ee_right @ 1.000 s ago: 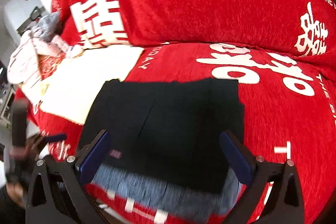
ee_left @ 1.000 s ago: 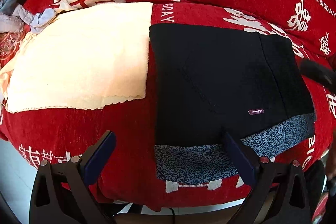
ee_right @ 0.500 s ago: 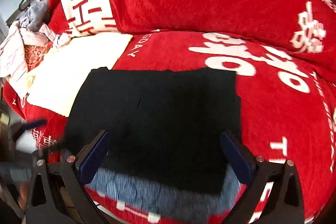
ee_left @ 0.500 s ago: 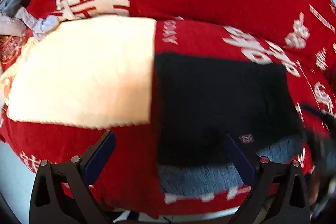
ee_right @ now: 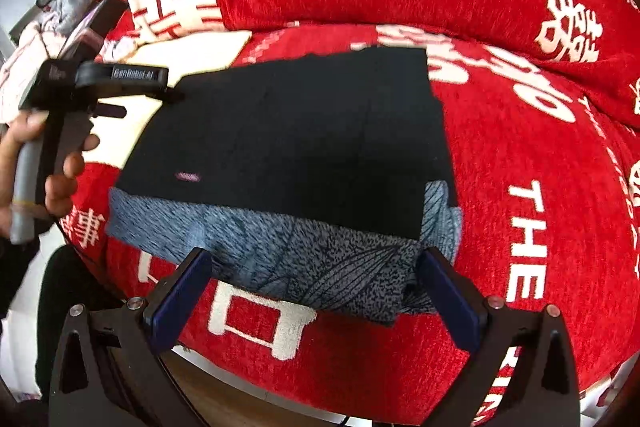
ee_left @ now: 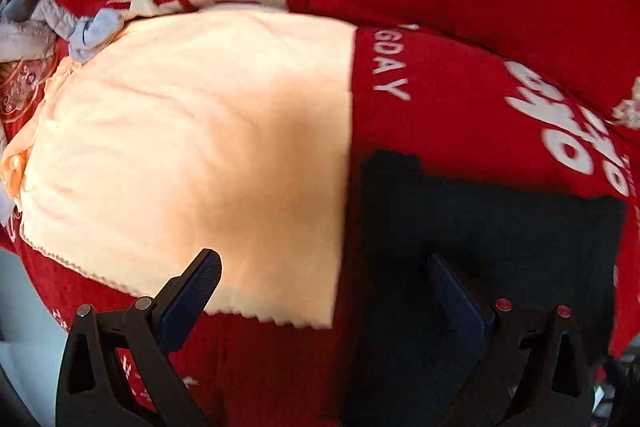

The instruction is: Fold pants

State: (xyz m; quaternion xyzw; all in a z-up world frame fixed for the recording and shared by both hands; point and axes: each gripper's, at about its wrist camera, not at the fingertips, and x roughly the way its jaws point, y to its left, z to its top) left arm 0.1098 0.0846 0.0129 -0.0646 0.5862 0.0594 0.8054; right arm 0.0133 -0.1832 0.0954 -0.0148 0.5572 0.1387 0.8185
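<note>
"ganrobot.ai" lettering on left gripper beside pants

Folded black fabric pants with a grey-blue speckled, leaf-patterned layer showing beneath, lying flat as a rough rectangle across the centre of the right wrist frame. Carrying a small pink label near the left edge of the black panel. Appearing in the left wrist frame as a dark, blurred slab filling the lower right.
</note>
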